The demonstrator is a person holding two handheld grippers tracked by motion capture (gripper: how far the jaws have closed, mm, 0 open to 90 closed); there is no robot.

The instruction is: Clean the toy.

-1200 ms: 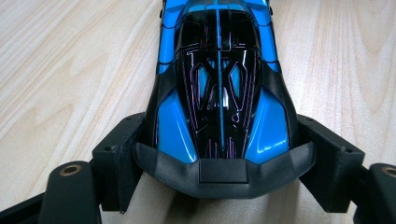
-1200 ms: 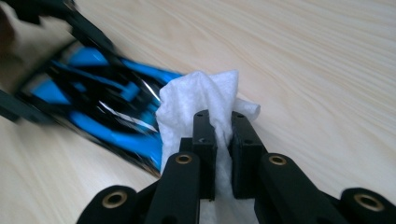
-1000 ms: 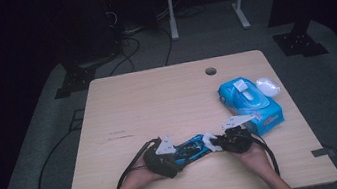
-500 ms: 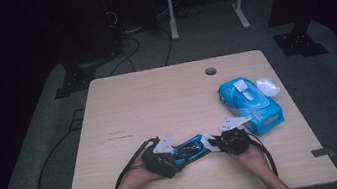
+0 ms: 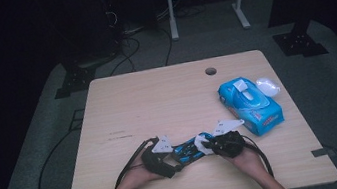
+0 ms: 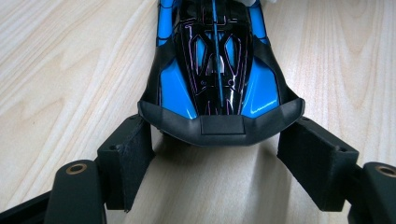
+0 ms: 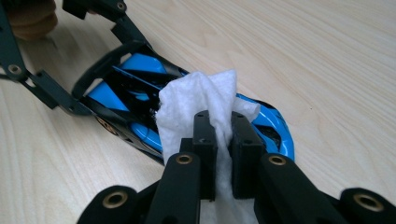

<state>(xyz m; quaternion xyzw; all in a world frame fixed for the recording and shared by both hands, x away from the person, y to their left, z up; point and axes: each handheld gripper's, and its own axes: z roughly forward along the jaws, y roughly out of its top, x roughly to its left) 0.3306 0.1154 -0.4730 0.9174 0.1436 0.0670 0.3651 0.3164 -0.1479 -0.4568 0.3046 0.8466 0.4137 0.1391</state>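
1. The toy car (image 5: 188,149), blue and black, lies on the wooden table (image 5: 158,106) near the person's edge, between the two grippers.
2. Left gripper (image 6: 212,154): jaws stand apart, one on each side of the car's black end bumper. In the left gripper view the gaps look slim, and I cannot tell if either pad touches. Judgement: it brackets the car so the body cannot slide or twist under pressure from the other side.
3. Right gripper (image 7: 223,140): jaws are pinched together on a folded white wipe (image 7: 196,100). The free wad of the wipe sits on the car's top, over the dark centre panel, with blue bodywork showing at both sides.
4. Judgement: the step in hand is wiping the car's shell; the wipe is held by its tail so the loose end can drag over the surface.
5. The blue wipes pack (image 5: 250,104) rests well to the right, flap open, with a white lump (image 5: 267,86) just beside its far corner.
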